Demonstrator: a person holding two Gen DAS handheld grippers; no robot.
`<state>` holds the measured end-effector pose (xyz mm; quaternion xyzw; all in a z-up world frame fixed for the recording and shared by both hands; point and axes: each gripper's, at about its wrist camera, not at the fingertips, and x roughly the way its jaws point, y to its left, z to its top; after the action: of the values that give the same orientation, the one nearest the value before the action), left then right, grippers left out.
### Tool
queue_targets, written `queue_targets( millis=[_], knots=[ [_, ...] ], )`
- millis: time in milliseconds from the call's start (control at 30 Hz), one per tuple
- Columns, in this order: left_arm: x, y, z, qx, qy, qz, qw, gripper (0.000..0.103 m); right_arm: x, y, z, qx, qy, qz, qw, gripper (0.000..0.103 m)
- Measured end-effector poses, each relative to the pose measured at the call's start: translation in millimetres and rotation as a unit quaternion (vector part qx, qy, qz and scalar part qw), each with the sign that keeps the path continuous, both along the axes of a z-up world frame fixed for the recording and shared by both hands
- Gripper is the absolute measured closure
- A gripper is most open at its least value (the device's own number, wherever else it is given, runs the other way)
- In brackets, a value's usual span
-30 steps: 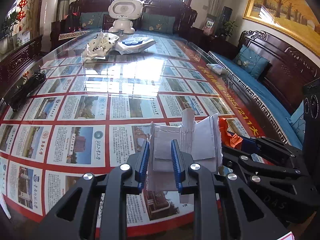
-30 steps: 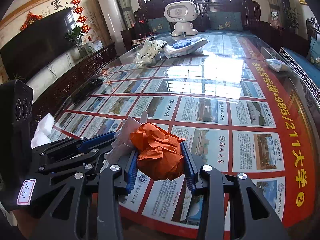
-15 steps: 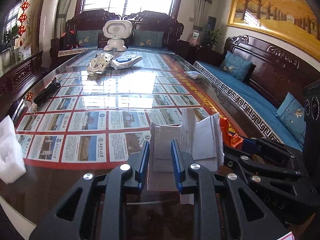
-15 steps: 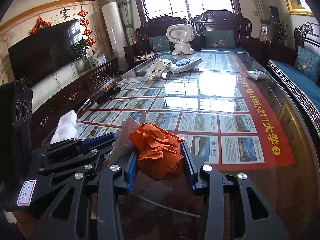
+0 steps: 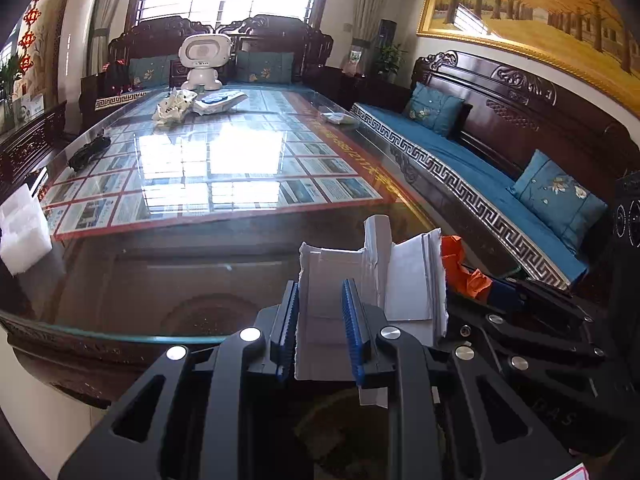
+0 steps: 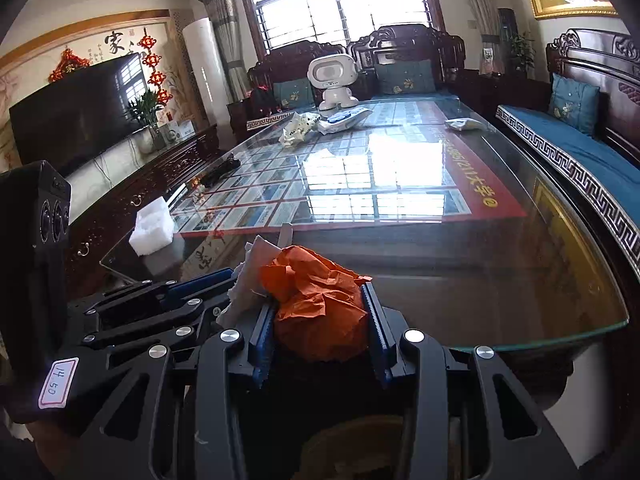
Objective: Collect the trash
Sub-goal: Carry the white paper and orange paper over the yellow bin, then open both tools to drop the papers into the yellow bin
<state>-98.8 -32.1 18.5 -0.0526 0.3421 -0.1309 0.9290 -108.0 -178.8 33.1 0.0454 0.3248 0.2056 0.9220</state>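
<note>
Left hand-held gripper (image 5: 319,328): I see pads clenched on white torn cardboard (image 5: 360,280), long axis running forward along fingers, piece clear of table (image 5: 180,280). Right hand-held gripper (image 6: 318,330): clamped on orange crumpled paper (image 6: 320,308), just beside left load. Both loads hang over near table edge, above floor side. Remaining trash, white foam block (image 6: 152,232), lies ahead-left on table; left arm nearer, I judge. No bin in view; drop direction undetermined.

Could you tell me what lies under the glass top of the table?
Under the glass top lies a red-bordered poster of picture panels; window glare hides some. The near end shows dark wood.
</note>
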Motion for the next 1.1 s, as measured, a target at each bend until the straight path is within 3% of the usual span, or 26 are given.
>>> queue_targets(
  millis=[400, 733, 1100],
  knots=[
    [-75.7, -25.4, -70.5, 0.029, 0.062, -0.071, 0.9951, 0.081, -89.3, -15.6, -65.8, -0.019, 0.050, -0.049, 0.997, 0.064],
    [-89.6, -32.5, -100.0, 0.046, 0.096, -0.103, 0.9890, 0.081, -111.2, -18.9, -90.0, -0.028, 0.078, -0.059, 0.995, 0.064],
    [-87.4, -44.7, -112.4, 0.055, 0.113, -0.124, 0.9843, 0.080, -114.7, -32.5, -102.2, -0.029, 0.093, -0.077, 0.992, 0.059]
  ],
)
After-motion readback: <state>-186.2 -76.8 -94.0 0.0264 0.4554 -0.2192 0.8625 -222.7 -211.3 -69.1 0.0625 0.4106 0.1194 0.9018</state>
